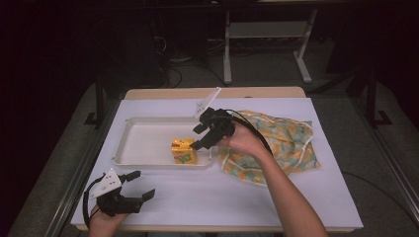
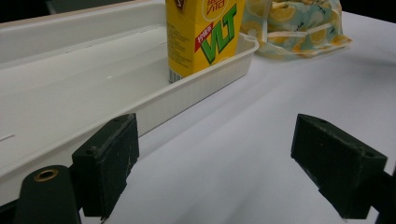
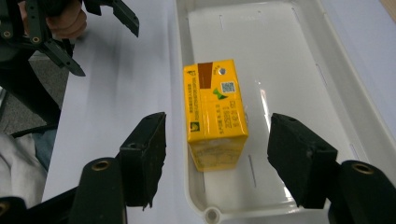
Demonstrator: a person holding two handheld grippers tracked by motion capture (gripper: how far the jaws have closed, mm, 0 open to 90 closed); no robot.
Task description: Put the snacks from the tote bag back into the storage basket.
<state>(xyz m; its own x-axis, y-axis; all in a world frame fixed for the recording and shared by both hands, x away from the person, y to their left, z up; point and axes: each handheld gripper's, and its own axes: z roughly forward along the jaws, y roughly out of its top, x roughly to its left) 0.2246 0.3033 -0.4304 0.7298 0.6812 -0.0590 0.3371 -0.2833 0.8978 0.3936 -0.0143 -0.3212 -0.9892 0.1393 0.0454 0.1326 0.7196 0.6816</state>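
Observation:
A yellow drink carton (image 1: pixel 184 150) stands upright in the near right corner of a white tray (image 1: pixel 143 140). My right gripper (image 1: pixel 200 136) hovers just above and beside it. In the right gripper view the carton (image 3: pixel 215 112) sits between the black jaws of my right gripper (image 3: pixel 219 158), which stand apart from its sides, so the gripper is open. My left gripper (image 1: pixel 142 184) rests low at the table's front left, open and holding nothing. In the left gripper view its jaws (image 2: pixel 224 158) point toward the carton (image 2: pixel 205 35) and the tray's wall (image 2: pixel 70 79).
A floral cloth bag (image 1: pixel 276 143) lies crumpled to the right of the tray, also seen as the bag (image 2: pixel 294 23) behind the carton. The tray's inside (image 3: pixel 289 56) is bare beyond the carton. White paper covers the table. The left gripper (image 3: pixel 102 44) appears far off.

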